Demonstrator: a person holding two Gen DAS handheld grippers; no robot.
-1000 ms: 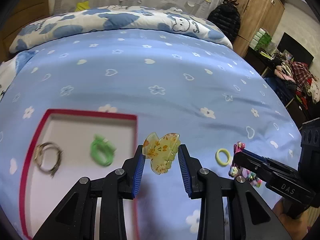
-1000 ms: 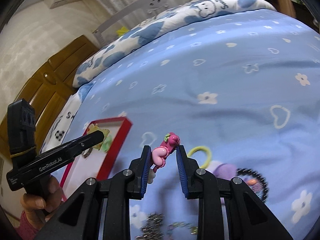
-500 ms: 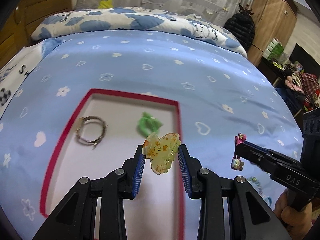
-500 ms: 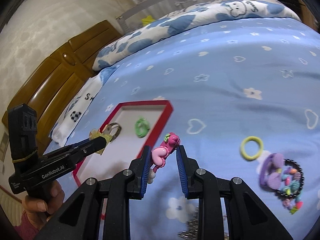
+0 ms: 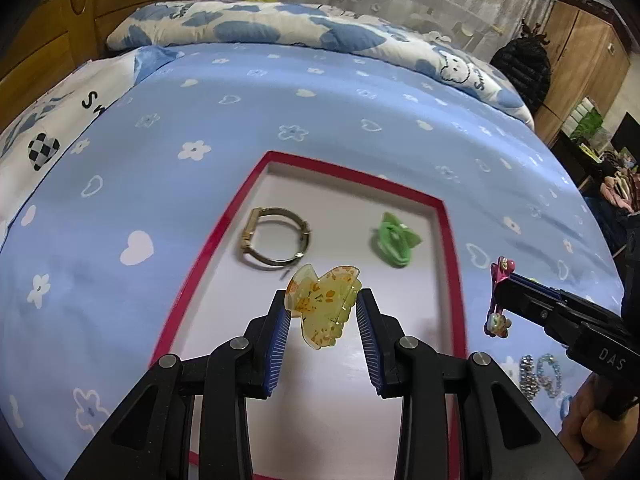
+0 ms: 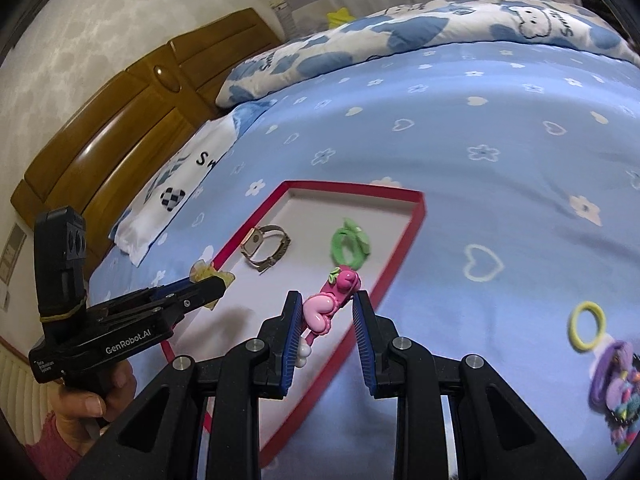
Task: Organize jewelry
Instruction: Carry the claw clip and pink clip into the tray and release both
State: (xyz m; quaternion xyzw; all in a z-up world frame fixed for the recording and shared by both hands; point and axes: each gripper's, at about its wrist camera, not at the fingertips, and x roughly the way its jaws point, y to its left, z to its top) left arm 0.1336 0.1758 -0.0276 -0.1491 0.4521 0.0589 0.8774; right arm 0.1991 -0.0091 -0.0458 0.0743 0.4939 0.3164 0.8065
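Observation:
My left gripper (image 5: 322,310) is shut on a translucent yellow claw hair clip (image 5: 322,306), held above the white floor of a red-rimmed box (image 5: 200,264) on the blue bedspread. In the box lie a metal bracelet watch (image 5: 276,238) and a green hair tie (image 5: 394,242). My right gripper (image 6: 326,308) is shut on a pink hair clip (image 6: 328,304) and hovers over the box's right rim (image 6: 384,284). The left wrist view shows the right gripper (image 5: 502,300) just right of the box. The right wrist view shows the left gripper (image 6: 212,276) over the box's left side.
Right of the box on the bedspread lie a yellow hair ring (image 6: 587,325), a purple scrunchie with beads (image 6: 618,376) and sparkly bracelets (image 5: 540,374). A folded blue-and-white quilt (image 5: 280,28) lies at the far side. A wooden headboard (image 6: 120,136) stands to the left.
Both grippers have moved left across the bed with their clips. The left one went from beside the box to above its floor; the right one reached the box's right rim.

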